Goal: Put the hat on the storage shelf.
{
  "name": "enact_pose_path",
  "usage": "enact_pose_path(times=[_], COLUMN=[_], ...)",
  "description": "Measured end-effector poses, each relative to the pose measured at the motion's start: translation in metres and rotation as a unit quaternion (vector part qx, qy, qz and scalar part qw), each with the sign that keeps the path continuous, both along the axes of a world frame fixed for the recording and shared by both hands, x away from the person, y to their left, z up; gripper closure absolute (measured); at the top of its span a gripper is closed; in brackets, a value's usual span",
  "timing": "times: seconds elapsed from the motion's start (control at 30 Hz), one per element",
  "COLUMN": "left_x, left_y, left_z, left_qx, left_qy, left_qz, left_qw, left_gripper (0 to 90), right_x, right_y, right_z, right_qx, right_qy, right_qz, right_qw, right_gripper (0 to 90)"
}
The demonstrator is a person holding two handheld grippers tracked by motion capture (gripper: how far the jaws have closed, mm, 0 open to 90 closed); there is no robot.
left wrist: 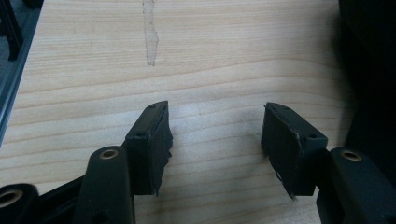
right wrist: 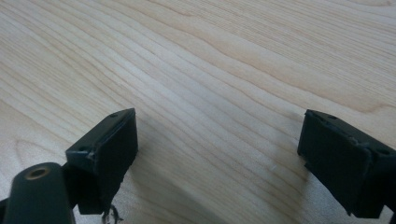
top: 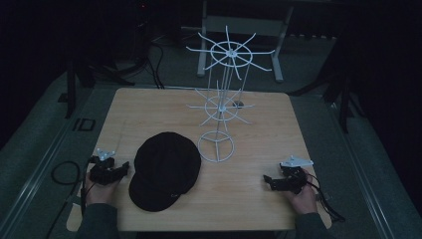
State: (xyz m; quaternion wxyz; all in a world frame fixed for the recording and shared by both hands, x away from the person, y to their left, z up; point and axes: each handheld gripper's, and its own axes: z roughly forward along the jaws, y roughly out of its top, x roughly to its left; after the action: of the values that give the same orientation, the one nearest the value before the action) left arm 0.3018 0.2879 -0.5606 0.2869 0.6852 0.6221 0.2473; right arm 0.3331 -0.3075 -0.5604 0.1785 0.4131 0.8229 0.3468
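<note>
overhead, dim room; pale wooden table (top: 259,199), both grippers' fingers (left wrist: 149,140) apart, empty.

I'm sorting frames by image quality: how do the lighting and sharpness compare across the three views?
High view: dim, surroundings nearly black; the black cap shows little detail, the white rack stands out. Left gripper view: bright, wood grain sharp, soft shadows between the left gripper jaws. Right gripper view: bright too, a pale sheen on the table, the right gripper jaws slightly soft.
</note>
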Motion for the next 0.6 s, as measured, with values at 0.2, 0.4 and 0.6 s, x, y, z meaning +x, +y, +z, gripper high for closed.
enact_pose_path(times=[0.2, 0.4, 0.6], left_x=[0.0, -0.003, -0.008], left_y=[0.0, 0.0, -0.003], left_z=[0.004, 0.012, 0.028], left_qx=[-0.005, -0.032, -0.044], left_qy=[0.018, 0.034, 0.035], left_qz=[-0.005, -0.023, -0.053], left_qw=[0.9998, 0.9986, 0.997], left_gripper=[49.6, 52.5, 52.5], right_x=[0.0, 0.0, 0.0], right_y=[0.0, 0.0, 0.0], right_z=[0.0, 0.0, 0.0], right_qx=[0.0, 0.0, 0.0], right_qy=[0.0, -0.001, -0.001], right_qz=[0.0, -0.001, -0.002], right_qw=[1.0, 1.0, 1.0], right_gripper=[12.1, 12.1, 12.2])
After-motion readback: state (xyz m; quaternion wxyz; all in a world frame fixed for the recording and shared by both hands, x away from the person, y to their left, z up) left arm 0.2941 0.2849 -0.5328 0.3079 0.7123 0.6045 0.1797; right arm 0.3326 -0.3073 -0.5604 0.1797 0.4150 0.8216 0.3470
